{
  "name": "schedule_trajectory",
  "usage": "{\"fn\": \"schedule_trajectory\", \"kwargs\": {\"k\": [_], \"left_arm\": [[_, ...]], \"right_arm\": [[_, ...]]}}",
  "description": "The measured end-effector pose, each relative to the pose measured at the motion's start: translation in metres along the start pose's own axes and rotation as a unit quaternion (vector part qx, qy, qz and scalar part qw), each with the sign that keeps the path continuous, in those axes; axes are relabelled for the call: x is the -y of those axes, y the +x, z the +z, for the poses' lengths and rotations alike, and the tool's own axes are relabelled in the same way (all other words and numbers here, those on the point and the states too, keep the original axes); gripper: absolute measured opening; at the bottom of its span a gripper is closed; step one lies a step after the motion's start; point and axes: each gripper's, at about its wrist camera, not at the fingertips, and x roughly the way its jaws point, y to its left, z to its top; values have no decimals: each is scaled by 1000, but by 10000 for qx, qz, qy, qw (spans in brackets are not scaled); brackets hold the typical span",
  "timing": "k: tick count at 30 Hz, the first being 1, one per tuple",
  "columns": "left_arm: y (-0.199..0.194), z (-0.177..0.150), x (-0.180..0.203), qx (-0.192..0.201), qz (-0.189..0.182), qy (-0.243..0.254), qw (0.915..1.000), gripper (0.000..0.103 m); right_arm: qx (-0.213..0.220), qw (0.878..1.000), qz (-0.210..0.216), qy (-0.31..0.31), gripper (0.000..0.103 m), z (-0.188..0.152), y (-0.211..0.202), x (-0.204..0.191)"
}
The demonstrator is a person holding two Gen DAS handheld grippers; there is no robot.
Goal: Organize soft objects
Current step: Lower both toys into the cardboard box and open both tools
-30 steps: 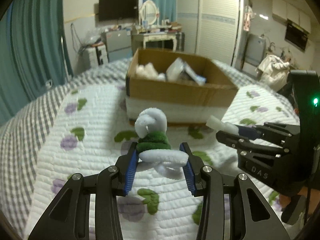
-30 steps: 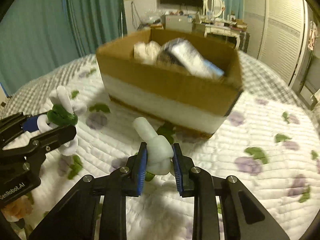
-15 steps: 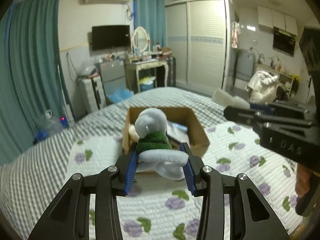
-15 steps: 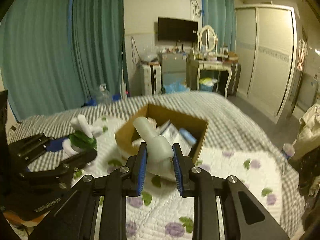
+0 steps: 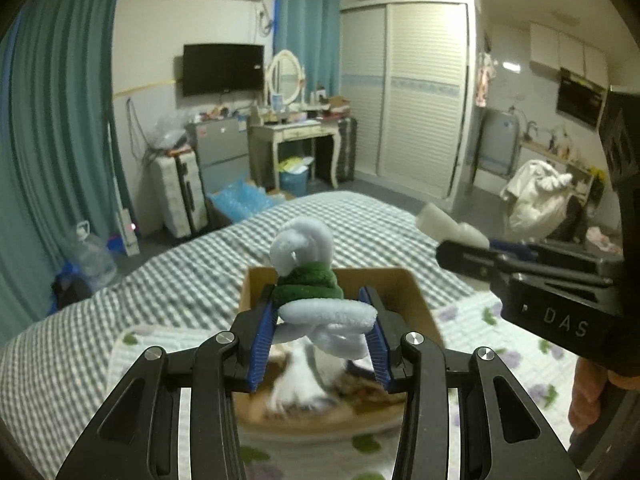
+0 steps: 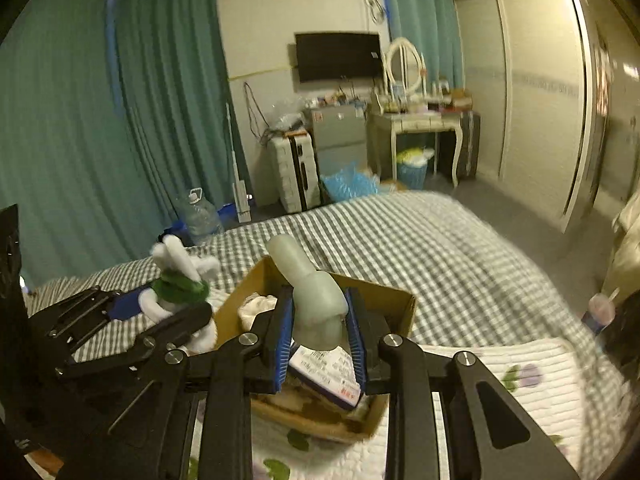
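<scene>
Left wrist view: my left tongs (image 5: 320,334) grip the plush toy (image 5: 316,296), white with a green band, its long axis running forward and up between the blue pads. The cardboard box (image 5: 416,300) lies directly below and ahead, its opening facing up. The right tongs (image 5: 460,246) hover beside me on the right, above the box's right edge.

Right wrist view: my right tongs (image 6: 320,330) are clamped on the pale foam piece (image 6: 312,300), which stands nearly upright and tilts left. The box (image 6: 404,306) sits straight underneath, partly filled with cloth and a printed packet (image 6: 328,372). I judge both loads need only a short descent. The tongs stand close together, so I would release one at a time.
</scene>
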Motion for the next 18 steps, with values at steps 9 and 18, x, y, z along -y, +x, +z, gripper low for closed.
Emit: {"fn": "schedule_trajectory", "kwargs": {"k": [9, 18], "left_arm": [[92, -27, -6, -688, 166, -42, 9975, 41], [65, -21, 12, -335, 472, 407, 9975, 83]], "right_arm": [[-675, 9964, -178, 471, 26, -23, 117, 59], [-536, 9972, -155, 493, 51, -21, 115, 53]]}}
